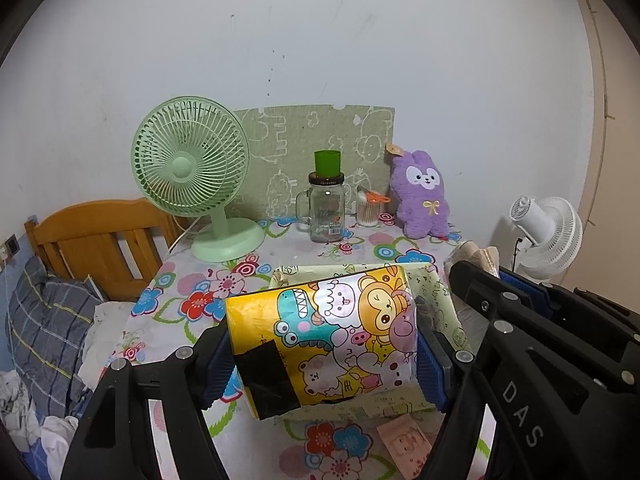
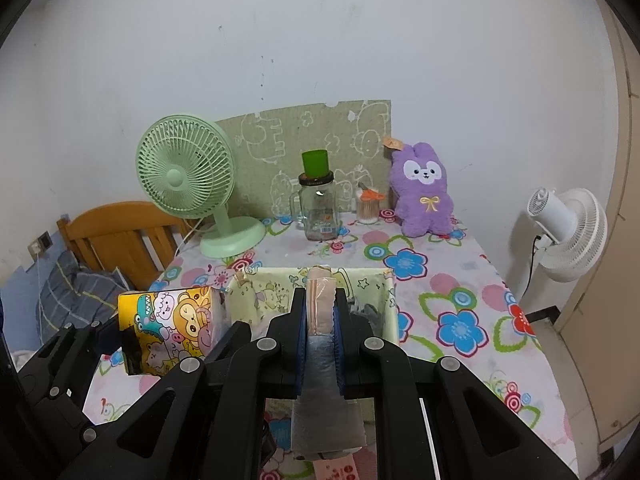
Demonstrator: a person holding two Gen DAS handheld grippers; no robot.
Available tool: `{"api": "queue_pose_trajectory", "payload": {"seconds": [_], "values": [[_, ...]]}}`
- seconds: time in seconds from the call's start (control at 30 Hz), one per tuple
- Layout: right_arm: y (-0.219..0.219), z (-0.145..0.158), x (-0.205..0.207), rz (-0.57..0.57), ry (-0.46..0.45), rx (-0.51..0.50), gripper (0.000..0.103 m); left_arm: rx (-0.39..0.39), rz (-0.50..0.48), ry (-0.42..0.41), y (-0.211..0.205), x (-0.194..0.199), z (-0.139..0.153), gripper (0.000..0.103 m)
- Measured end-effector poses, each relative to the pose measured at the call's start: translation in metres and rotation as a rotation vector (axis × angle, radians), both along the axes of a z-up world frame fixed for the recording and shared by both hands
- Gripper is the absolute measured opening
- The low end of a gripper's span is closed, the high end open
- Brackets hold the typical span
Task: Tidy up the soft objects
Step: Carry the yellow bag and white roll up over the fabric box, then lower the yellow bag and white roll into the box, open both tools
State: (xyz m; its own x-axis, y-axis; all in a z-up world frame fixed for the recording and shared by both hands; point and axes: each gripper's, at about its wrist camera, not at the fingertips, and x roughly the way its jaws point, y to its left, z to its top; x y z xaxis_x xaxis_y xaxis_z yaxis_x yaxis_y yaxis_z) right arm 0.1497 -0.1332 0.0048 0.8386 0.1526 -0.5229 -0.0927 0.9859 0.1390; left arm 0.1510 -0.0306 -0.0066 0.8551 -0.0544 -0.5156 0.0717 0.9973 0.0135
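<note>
Two hand-held tools hover side by side above a table [image 2: 460, 276] covered with a flowered cloth. The left tool [image 1: 322, 354] has its jaws spread wide around a yellow cartoon-printed tissue pack [image 1: 332, 332], its blue pads pressing on the two ends. The pack hangs in the air, tilted, over the near left part of a pale fabric storage box [image 2: 264, 292] that sits in the middle of the table. The right tool [image 2: 320, 316] is clamped narrow on a slim pink and clear wrapped packet [image 2: 319, 308], which stands upright between the pads, its top pointing toward the box's open mouth.

At the back of the table stand a green desk fan [image 2: 186, 172], a glass mug jar [image 2: 318, 212] with a green cup on its lid, a pot of cotton swabs [image 2: 368, 210] and a purple plush rabbit [image 2: 424, 192]. A white fan [image 2: 568, 236] stands off the table's right edge, and a bed [image 1: 52, 320] with a checked pillow lies to the left.

My worry is the tissue pack. It is soft and held only by its ends, so it may buckle and slide out, landing on the rim or the table, not inside. The box walls look floppy; a nudge from either tool could fold them in or push the box. The two tools are close together, and lowering both at once risks a knock. What already lies in the box is hard to make out.
</note>
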Motion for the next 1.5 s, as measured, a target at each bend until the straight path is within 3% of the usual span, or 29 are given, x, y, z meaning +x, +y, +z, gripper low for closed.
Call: {"api": "queue_pose_trajectory", "payload": {"seconds": [0.77,1.0,1.17,1.5], "values": [[0.011,-0.026,0.071,0.059,0.051,-0.001,0.014,-0.062,-0.026,0.077,0.008,0.065,-0.031,0.078],[0.014,-0.043,0.087,0.069,0.079,-0.01,0.014,-0.075,-0.038,0.158,0.01,0.084,-0.05,0.083],[0.015,-0.056,0.099,0.08,0.105,-0.007,0.014,-0.074,-0.05,0.175,0.01,0.088,-0.059,0.093],[0.023,-0.07,0.114,0.121,0.138,0.005,0.014,-0.06,-0.001,0.217,0.017,0.098,-0.069,0.095]]}}
